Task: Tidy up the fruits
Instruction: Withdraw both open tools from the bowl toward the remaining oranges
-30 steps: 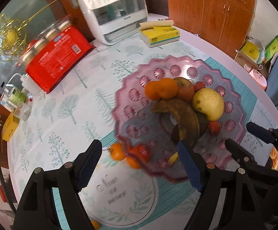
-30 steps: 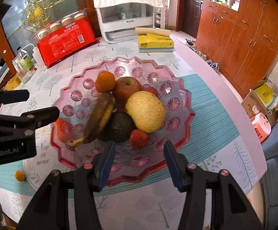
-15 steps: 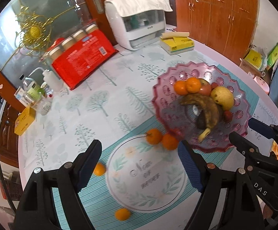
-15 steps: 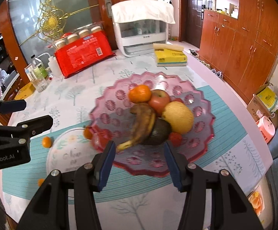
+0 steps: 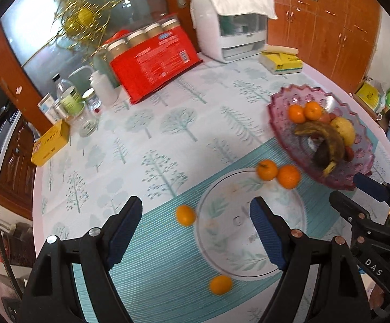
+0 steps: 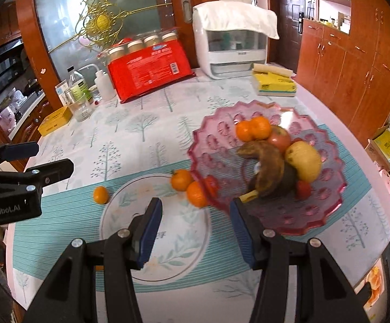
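Right now you are holding both grippers above the table (image 5: pixel 168 123) with nothing between either set of jaws. Your left gripper (image 5: pixel 196 231) is filling the bottom of the left wrist view, its jaws standing wide apart and empty over the teal striped mat (image 5: pixel 152 266). Your right gripper (image 6: pixel 196 228) is sitting at the bottom centre of the right wrist view, its jaws parted more narrowly and also gripping nothing.

The pink fruit plate (image 6: pixel 327 215) is lying at the centre right of the right wrist view, carrying two oranges (image 6: pixel 253 128), an apple (image 6: pixel 279 138), a browned banana (image 6: pixel 267 165), a yellow pear (image 6: pixel 304 160) and a small red fruit (image 6: pixel 302 188). Two loose tangerines (image 6: pixel 188 184) are resting touching each other just beside the plate's left rim, on the edge of the round printed placemat (image 6: pixel 168 247). Another tangerine (image 6: pixel 100 195) is lying on the mat left of the placemat, and in the left wrist view a fourth tangerine (image 5: pixel 220 284) is showing at the bottom centre, near the placemat's lower edge.

A red package (image 6: pixel 149 71), a white appliance (image 6: pixel 235 45) and a yellow tissue pack (image 6: pixel 274 84) are standing along the upper part of the frame.
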The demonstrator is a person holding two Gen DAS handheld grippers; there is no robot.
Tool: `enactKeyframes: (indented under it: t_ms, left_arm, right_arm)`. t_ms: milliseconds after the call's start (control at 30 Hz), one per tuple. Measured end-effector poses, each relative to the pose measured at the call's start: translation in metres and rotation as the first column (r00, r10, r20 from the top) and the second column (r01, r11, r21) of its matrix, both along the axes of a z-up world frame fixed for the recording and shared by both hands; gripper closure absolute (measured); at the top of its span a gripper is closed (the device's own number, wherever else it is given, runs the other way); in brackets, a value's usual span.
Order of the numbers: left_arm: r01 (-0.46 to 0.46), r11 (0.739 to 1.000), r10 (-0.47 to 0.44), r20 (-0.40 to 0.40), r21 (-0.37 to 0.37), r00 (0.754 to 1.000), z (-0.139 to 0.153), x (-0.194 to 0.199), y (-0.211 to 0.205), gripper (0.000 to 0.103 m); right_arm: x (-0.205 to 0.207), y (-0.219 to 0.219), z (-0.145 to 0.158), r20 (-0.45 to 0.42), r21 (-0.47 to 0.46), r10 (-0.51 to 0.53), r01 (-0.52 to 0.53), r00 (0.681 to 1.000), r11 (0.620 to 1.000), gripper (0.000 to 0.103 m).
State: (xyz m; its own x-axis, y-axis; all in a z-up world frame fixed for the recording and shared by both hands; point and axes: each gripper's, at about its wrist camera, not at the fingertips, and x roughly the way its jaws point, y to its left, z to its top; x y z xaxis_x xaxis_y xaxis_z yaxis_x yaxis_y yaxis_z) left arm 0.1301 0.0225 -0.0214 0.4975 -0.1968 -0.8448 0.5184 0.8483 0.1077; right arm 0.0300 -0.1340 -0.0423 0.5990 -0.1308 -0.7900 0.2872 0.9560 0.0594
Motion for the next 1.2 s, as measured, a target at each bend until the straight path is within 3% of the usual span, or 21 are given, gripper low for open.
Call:
enactKeyframes:
  t_ms: [433,633,833,1033,1200]
  left_arm:
    - [-0.045,0.999,0.044,-0.084,-0.011,0.995,-0.049,0.033,0.035,0.022]
    - [-0.065,0.998,0.062,-0.141,-0.020,0.988,-0.081,0.047,0.044,0.022]
    - [-0.044,0.999,0.039,-0.181,-0.020,0.983,-0.110,0.052,0.037,0.023]
    - [-0.021,1.000,0.019,-0.211,-0.009,0.977,-0.130,0.058,0.029,0.033]
    - [-0.027,0.999,0.021,-0.236,-0.024,0.972,-0.141,0.065,0.028,0.040]
  right_arm:
    - [0.021,0.017,-0.044,-0.041,0.090,-0.015,0.018,0.999,0.996,0.050]
    - [0.029,0.028,-0.064,-0.011,0.112,-0.025,0.026,1.000,0.993,0.050]
    - [0.046,0.038,-0.083,0.007,0.016,-0.084,0.084,0.996,0.996,0.050]
    - [0.064,0.043,-0.100,0.002,-0.099,-0.160,0.160,0.987,0.982,0.050]
    - [0.057,0.035,-0.102,0.002,-0.099,-0.232,0.232,0.973,0.968,0.050]
